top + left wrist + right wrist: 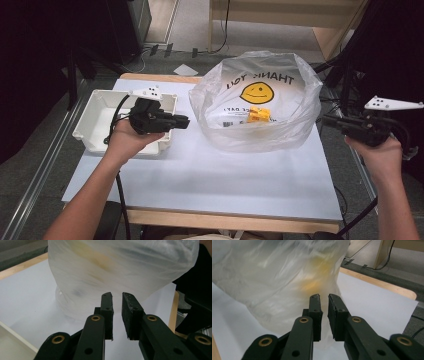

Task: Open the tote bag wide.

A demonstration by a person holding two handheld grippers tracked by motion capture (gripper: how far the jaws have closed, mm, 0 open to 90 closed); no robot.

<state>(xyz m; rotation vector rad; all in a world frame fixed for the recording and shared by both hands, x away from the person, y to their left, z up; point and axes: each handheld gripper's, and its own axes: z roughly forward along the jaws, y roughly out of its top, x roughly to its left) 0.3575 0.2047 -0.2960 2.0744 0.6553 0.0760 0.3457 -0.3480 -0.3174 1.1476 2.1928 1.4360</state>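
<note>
Spreading across the middle of the high view, the table (210, 175) has a smooth pale top edged in light wood. In the upper centre of that frame stands the plastic bag (257, 102), thin, crinkled and translucent, its mouth gaping wide, printed with a yellow smiley face and dark lettering; a small yellow block (259, 114) lies on its floor. At the left edge of the table sits a white bin (97, 120), rectangular, hard-walled and matte.

The left gripper (185, 121), centre left in the high view, hovers over the bin's near corner and points at the bag. In the left gripper view its black, rough-faced pads (107, 312) stand almost together with a narrow slit between them, nothing in it, the bag's cloudy wall just beyond. The right gripper (327, 120), at the right edge, aims at the bag's other side; its pads (315, 315) are likewise nearly shut on nothing, clear of the film.
</note>
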